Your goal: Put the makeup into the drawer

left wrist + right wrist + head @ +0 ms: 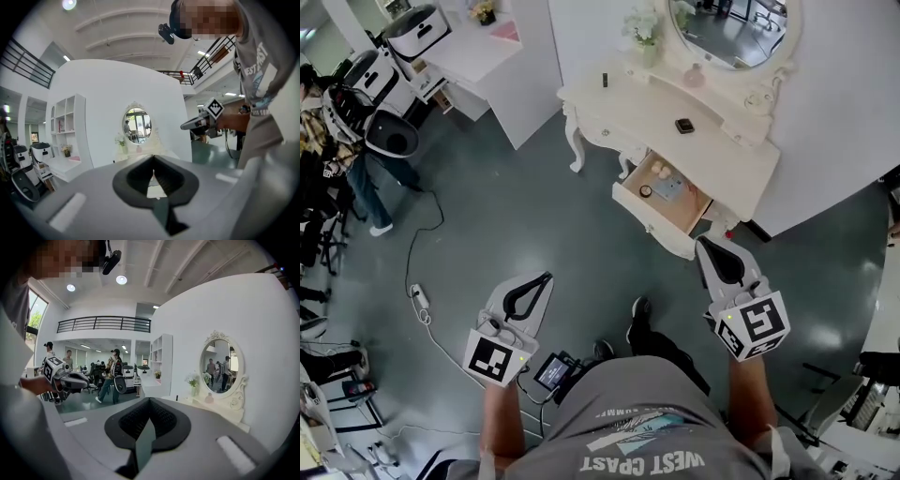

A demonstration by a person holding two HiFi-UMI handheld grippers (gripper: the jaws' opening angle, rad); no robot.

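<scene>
The white vanity table (727,155) stands at the upper right of the head view, its drawer (630,198) pulled open. Inside lie a small round pot (646,191), beige rounds (659,170) and a bluish item (671,187). A dark compact (684,125) and a pink bottle (695,75) rest on the tabletop. My right gripper (701,243) (149,400) hovers just in front of the drawer, shut and empty. My left gripper (547,277) (153,158) is further left over the floor, jaws together, holding nothing.
An oval mirror (727,28) and a flower vase (643,33) top the vanity. A white counter (487,47) stands at the back left. A person (337,141) and white robots (394,56) are at the far left. A cable and power strip (419,298) lie on the grey floor.
</scene>
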